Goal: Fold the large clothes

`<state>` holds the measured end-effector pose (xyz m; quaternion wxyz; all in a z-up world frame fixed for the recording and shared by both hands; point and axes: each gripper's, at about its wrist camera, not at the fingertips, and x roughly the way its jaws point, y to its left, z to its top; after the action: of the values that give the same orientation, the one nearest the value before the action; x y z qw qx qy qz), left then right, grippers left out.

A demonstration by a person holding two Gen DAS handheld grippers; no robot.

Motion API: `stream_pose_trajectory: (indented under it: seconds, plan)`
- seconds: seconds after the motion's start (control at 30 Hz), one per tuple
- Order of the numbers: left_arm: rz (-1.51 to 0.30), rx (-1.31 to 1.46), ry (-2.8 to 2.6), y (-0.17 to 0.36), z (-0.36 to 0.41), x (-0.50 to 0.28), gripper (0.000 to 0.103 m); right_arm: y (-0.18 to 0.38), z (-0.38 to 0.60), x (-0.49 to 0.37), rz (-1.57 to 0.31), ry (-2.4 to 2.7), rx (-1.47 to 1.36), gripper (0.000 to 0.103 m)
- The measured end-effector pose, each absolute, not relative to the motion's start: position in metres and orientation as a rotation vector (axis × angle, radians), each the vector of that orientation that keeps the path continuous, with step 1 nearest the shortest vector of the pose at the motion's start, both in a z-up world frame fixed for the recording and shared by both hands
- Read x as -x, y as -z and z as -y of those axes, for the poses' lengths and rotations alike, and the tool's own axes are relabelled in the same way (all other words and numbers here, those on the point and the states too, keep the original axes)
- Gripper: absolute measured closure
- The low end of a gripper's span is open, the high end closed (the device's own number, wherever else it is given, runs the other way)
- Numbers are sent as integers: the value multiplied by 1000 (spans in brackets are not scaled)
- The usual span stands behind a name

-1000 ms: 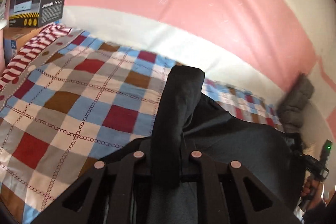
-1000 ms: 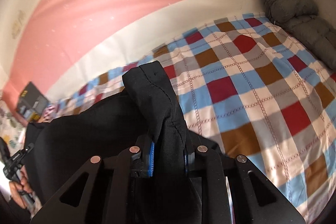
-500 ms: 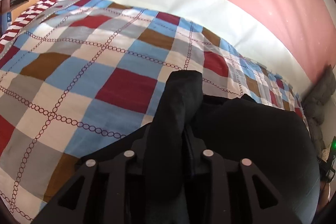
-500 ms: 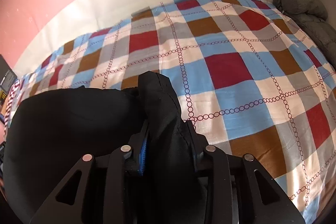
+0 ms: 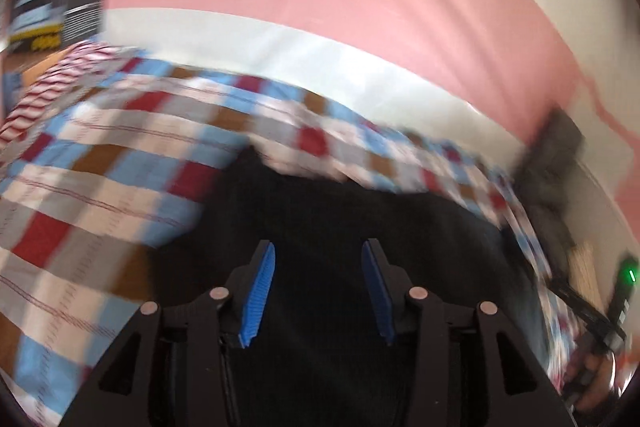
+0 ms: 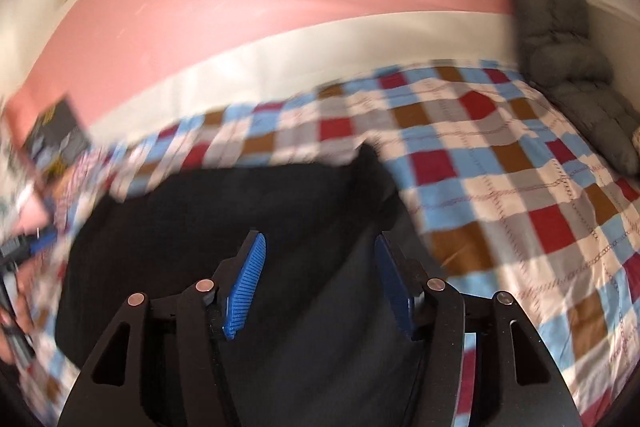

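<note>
A large black garment (image 5: pixel 360 227) lies spread on a checked bedspread (image 5: pixel 100 167); it also shows in the right wrist view (image 6: pixel 224 219). My left gripper (image 5: pixel 318 291) is open above the garment, its blue pads (image 5: pixel 256 295) apart with nothing between them. My right gripper (image 6: pixel 320 287) is open too, its blue pads (image 6: pixel 244 287) apart over the garment's right part. Both views are motion-blurred.
A pink and white wall (image 5: pixel 320 7) runs behind the bed. A dark box (image 5: pixel 56 7) and red-striped cloth (image 5: pixel 52 75) lie at the left. A grey quilted cushion (image 6: pixel 568 67) leans at the right. The other gripper (image 5: pixel 616 299) shows at the right edge.
Both grippers have opened and let go of the black garment's folded edges, which now lie on the bed. Both cameras have pulled back and tilted up.
</note>
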<state>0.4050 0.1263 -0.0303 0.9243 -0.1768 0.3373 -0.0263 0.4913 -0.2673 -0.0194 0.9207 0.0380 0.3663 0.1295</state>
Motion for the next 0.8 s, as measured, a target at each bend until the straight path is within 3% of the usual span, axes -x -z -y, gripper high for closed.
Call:
stream_pose_trajectory:
  seconds: [0.17, 0.47, 0.63, 0.67, 0.8]
  plan:
    - [-795, 262, 131, 74, -61, -423, 55, 62, 225, -480, -779, -270, 39, 44]
    - [-827, 169, 15, 112, -54, -491, 54, 109, 232, -548, -898, -145, 8, 39]
    - [-869, 182, 8, 103, -57, -488, 55, 99, 233, -544, -916, -132, 13, 39]
    - [-872, 197, 10, 96, -59, -482, 59, 89, 237, -534, -906, -131, 1, 39]
    - [-792, 271, 112, 68, -56, -430, 59, 58, 254, -472, -794, -201, -56, 39]
